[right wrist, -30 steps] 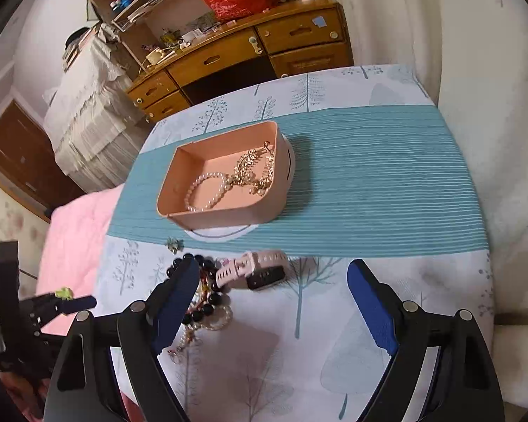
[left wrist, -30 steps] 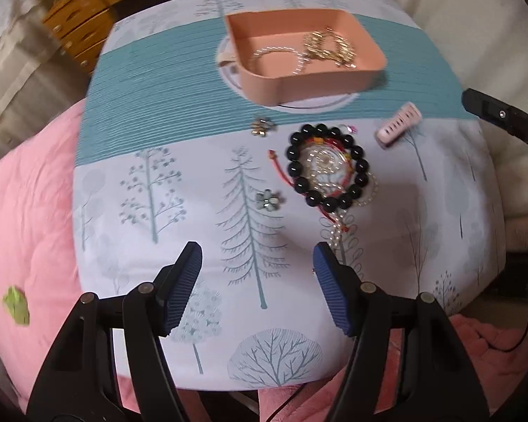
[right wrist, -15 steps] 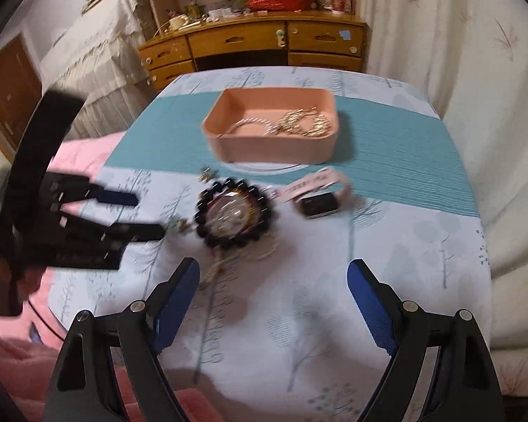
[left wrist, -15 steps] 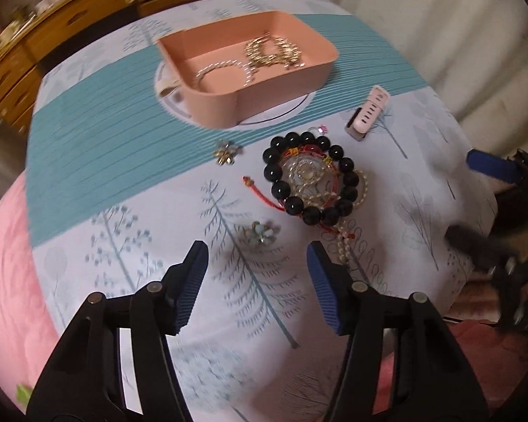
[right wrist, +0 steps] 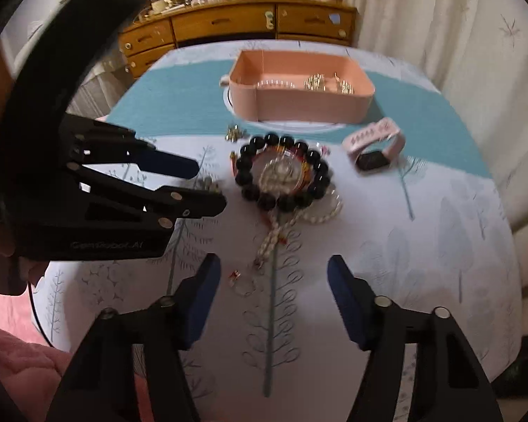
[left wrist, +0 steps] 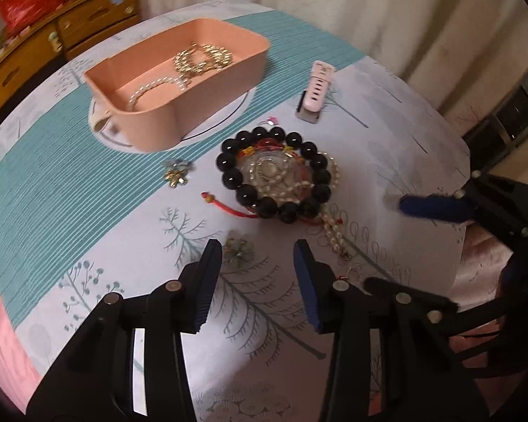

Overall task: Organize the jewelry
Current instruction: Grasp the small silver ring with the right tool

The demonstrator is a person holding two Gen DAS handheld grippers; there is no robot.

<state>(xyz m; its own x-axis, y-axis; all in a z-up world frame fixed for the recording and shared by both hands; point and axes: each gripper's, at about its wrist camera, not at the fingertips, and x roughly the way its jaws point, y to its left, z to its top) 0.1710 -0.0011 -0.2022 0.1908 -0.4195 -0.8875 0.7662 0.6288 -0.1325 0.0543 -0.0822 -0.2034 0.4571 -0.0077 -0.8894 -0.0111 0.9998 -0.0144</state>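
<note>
**Both grippers closing in on the loose jewelry**

Compared with a second ago, both grippers are sitting lower and nearer the pile, and each now shows in the other's view.

Going left to right in the left wrist view: the left gripper (left wrist: 257, 256) is hovering over the printed surface (left wrist: 88, 190), jaws released and empty, with a small flower brooch (left wrist: 238, 251) lying just beside its left finger. A gold flower charm (left wrist: 176, 173) is resting farther off, near the pink tray (left wrist: 165, 130), which is already holding a pearl strand and gold chains. The black bead bracelet (left wrist: 274, 172) is lying at mid-surface, ringing a tangle of pearls and red cord. A pink watch (left wrist: 315, 93) is lying farther right.

The brooch is probably light, rigid and a little slippery; pinching across its petals looks safest. The bracelet is likely heavier and limp, best taken at one bead.

The right gripper (right wrist: 272, 281) is hovering near the pearl tail, jaws released and empty.
</note>
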